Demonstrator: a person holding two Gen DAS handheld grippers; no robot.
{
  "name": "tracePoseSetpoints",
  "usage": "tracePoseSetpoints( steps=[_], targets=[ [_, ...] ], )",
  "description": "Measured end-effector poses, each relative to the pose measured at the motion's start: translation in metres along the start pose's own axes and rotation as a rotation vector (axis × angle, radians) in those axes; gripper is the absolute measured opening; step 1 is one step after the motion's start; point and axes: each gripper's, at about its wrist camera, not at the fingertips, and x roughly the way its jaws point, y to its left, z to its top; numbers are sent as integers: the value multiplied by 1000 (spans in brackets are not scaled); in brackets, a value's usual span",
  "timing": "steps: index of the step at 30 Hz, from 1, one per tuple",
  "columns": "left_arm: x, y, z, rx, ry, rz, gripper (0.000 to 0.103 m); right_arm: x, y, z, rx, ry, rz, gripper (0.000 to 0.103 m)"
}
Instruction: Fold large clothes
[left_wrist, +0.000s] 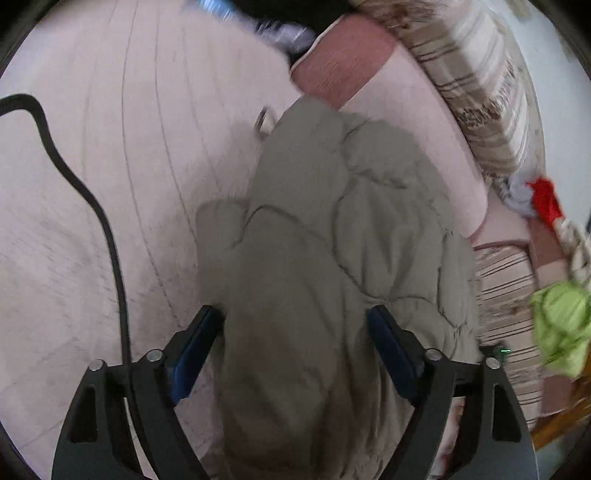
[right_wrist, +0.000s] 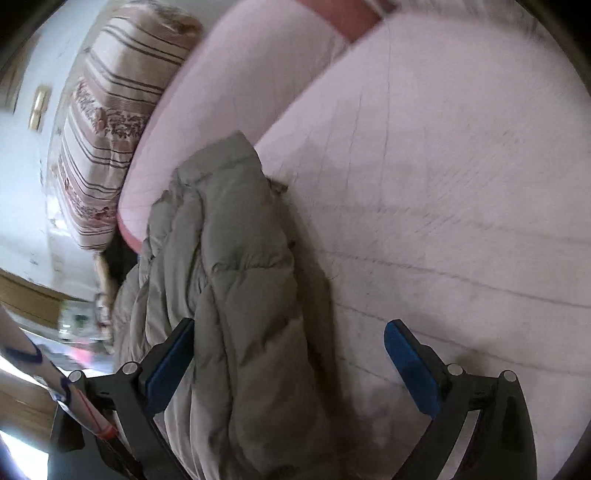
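Left wrist view is showing the left claw (left_wrist: 295, 325) spread wide around a bunched ridge of the quilted jacket (left_wrist: 332, 240), both blue pads sitting apart with padded fabric filling the gap, so it is released and straddling, not pinching. Right wrist view is showing the right claw (right_wrist: 290, 341) also released, its left pad touching the jacket's (right_wrist: 236, 295) edge while the right pad is hanging over bare pink bed (right_wrist: 461, 166). The jacket is lying in a long roll on the bed, running from 6 o'clock up toward 12 o'clock, with its far end near the pink pillow (left_wrist: 424, 122).

Risks are stacking up, as I judge it. That padding is looking thick and springy, so a closing left claw could be catching only the top layer, and the fold would be sliding open as it lifts. The right claw is sitting off-centre, fabric only at its 9 o'clock side, so a squeeze here could be grabbing a thin edge or nothing at all. A black cable (left_wrist: 110, 240) is trailing across the bed at 9 o'clock in the left view, and it could be snagging on a sweep. Motion blur is smearing both views, so finer seams are hard to read. Part of the jacket is drooping past the bed's edge at 8 o'clock in the right view, and its weight could be dragging the roll off.
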Motion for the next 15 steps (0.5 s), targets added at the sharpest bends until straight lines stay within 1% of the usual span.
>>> tracePoseSetpoints(
  steps=[1,2,4,5,7,9,10,11,12,13,14,15],
  targets=[
    [5,6,1,-21,17,-35,89,9,-6,3,19,35,44,102],
    [8,10,3,-32,28,-50,92,15,-8,5,19,48,73,103],
    [14,11,0,-31,37,-68,93,22,-1,6,-40,63,71,103],
    [15,7,-2,-13,35,-72,93,27,6,4,-85,80,56,103],
    [18,-9,-6,56,34,-67,93,36,18,1,-151,102,45,103],
    [18,-28,-13,141,14,-25,93,45,25,-6,-178,115,71,102],
    [16,-34,-15,162,-4,-4,93,49,29,-11,-191,120,81,101],
    [14,-38,-16,165,-18,4,89,51,33,-14,-201,121,81,97],
    [10,-43,-18,164,-42,9,87,52,35,-15,-198,117,84,90],
    [5,-47,-18,166,-57,9,82,51,38,-17,-195,107,89,87],
    [0,-52,-20,173,-78,10,79,48,44,-18,-204,92,85,80],
    [-7,-59,-21,187,-102,10,77,44,48,-19,-218,79,80,74]
  ],
)
